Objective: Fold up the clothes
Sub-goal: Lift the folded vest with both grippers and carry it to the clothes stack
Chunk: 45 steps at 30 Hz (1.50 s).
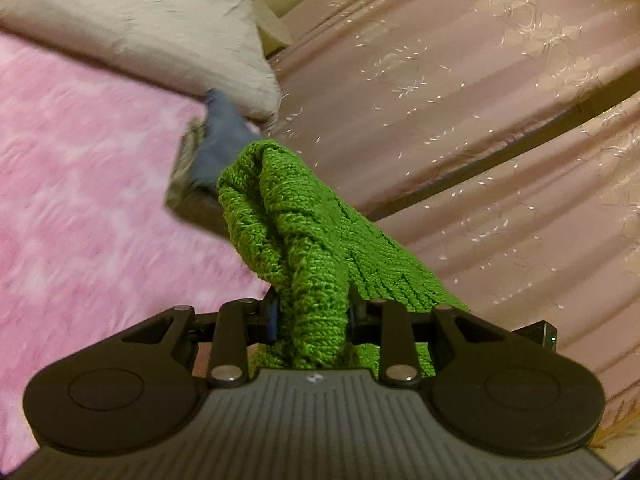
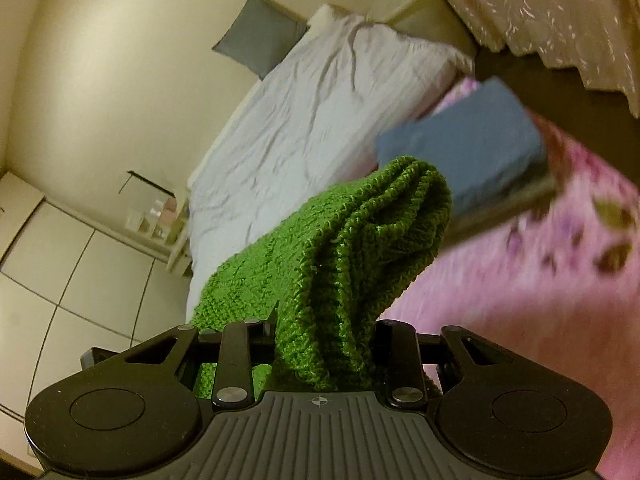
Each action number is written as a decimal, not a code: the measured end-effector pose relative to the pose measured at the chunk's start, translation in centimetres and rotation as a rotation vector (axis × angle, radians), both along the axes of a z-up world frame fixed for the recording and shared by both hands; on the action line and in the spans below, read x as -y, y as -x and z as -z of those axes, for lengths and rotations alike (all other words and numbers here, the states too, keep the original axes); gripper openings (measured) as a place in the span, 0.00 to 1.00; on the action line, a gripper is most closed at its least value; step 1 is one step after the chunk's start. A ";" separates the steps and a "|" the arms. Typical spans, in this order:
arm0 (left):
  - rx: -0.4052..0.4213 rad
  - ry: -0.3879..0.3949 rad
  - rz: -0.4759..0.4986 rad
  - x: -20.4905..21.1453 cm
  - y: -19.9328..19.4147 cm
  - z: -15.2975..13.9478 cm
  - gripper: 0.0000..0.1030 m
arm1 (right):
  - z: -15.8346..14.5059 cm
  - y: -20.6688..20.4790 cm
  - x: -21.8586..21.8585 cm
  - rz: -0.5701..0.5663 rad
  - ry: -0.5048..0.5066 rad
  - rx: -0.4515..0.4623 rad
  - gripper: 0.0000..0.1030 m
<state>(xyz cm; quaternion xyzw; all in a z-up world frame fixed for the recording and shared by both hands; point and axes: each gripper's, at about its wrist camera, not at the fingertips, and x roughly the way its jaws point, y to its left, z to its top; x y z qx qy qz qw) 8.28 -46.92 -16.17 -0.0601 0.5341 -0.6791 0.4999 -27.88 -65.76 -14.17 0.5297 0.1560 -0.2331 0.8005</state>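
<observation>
A green knitted garment (image 1: 296,236) is bunched between the fingers of my left gripper (image 1: 312,316), which is shut on it and holds it above the pink bed cover. The same green garment (image 2: 352,248) is also clamped in my right gripper (image 2: 324,332), shut on it, with folds draping over the fingers and hanging to the left. A stack of folded clothes with a blue piece on top (image 1: 216,148) lies on the bed beyond the garment; it also shows in the right wrist view (image 2: 472,148).
A pink fuzzy bed cover (image 1: 80,208) lies under the grippers. A grey-white pillow (image 1: 132,24) sits at the bed's head. Pink embroidered curtains (image 1: 480,100) hang to the right. A white tiled floor (image 2: 72,272) and a small shelf (image 2: 160,220) lie left.
</observation>
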 end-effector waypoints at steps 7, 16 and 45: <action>0.051 0.024 -0.037 13.6 2.1 0.4 0.24 | -0.2 -0.1 13.6 -0.022 0.065 -0.015 0.30; 0.117 0.046 -0.053 27.2 1.4 3.7 0.24 | 4.6 -2.2 24.8 -0.010 0.113 -0.017 0.30; 0.493 -0.048 -0.097 30.2 1.1 11.3 0.06 | 11.5 -2.7 22.0 0.301 0.458 -0.536 0.48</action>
